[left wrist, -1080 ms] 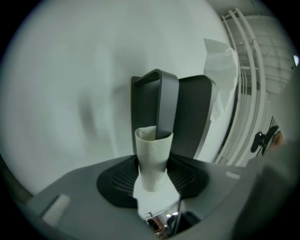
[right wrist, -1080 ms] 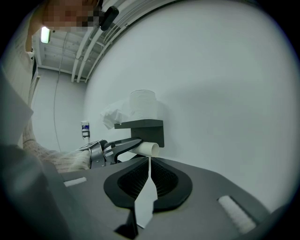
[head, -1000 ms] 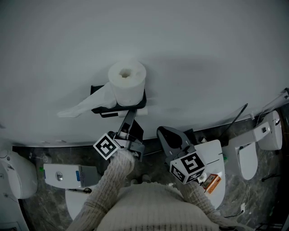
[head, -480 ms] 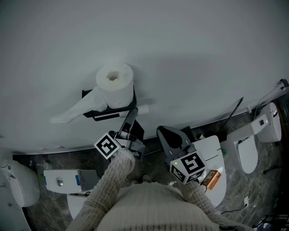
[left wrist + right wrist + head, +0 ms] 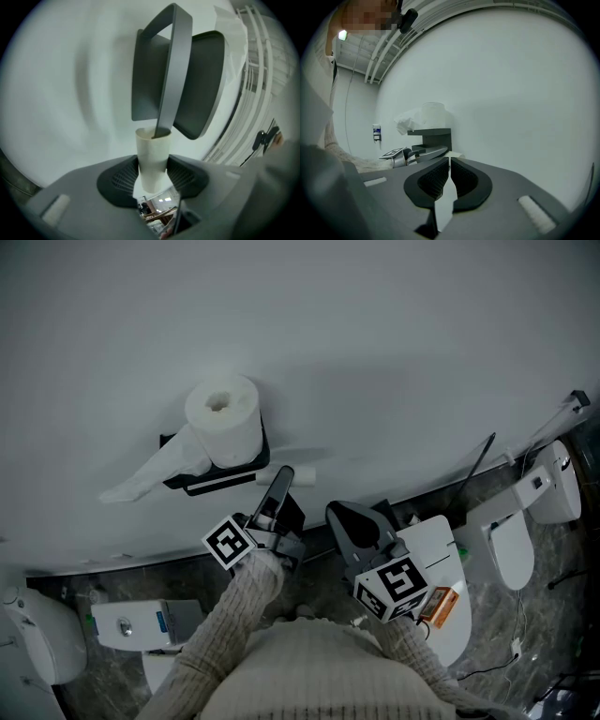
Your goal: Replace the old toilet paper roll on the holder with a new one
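- Left gripper (image 5: pixel 152 174): jaws clamped on pale cardboard tube (image 5: pixel 152 157), at the bar of black wall holder (image 5: pixel 211 482).
- Right gripper (image 5: pixel 449 164): jaws together, empty.
- White full paper roll (image 5: pixel 223 418): atop holder.

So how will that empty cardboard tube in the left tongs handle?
Probably very light: the cardboard tube is bare of paper. Hollow and thin-walled, so the left tongs could crush it. Round, so it would likely roll if dropped.
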{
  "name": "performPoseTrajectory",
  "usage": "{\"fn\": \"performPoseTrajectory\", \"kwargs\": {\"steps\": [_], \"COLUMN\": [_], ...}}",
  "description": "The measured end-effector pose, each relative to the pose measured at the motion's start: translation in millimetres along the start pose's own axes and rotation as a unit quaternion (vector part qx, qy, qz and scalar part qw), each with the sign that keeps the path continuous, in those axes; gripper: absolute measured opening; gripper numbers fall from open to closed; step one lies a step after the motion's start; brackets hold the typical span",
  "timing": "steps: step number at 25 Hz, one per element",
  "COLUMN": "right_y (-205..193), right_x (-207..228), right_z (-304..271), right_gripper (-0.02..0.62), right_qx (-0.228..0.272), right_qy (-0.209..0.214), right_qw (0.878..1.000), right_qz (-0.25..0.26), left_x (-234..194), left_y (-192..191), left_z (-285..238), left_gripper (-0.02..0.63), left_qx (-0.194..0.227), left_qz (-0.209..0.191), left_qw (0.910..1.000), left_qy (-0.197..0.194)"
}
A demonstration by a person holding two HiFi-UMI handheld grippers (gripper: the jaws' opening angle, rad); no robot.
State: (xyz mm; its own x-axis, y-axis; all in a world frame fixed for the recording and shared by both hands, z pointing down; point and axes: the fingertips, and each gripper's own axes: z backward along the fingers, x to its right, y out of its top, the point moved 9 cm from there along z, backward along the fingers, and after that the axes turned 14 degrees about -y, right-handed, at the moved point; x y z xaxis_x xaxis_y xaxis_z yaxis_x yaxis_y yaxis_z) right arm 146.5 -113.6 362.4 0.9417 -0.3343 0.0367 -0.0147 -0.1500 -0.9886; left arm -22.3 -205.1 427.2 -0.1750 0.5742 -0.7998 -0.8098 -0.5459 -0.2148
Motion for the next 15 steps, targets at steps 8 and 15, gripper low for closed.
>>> {"fn": "performPoseTrajectory", "kwargs": {"steps": [8,15], "right_y": [0.6,2.5], "right_x": [5.6,2.9], "right_z": [12.9,21.8], "right_gripper": [0.014,0.014], "right_qx": [0.004,0.008], "right_qy": [-0.017,-0.013], "right_qw": [1.000,1.000], "right_qz": [-0.002,-0.001], "left_x": [3.0,22.2], "left_y": [-21.3,-33.8], "left_z": [-1.3,10.1], "left_gripper": [0.176,0.175], "left_qx": [-0.030,-0.054], "left_qz": [0.020,0.004], "left_qw": [0.9993,0.9985], "left_qy": [-0.002,-0.009]}}
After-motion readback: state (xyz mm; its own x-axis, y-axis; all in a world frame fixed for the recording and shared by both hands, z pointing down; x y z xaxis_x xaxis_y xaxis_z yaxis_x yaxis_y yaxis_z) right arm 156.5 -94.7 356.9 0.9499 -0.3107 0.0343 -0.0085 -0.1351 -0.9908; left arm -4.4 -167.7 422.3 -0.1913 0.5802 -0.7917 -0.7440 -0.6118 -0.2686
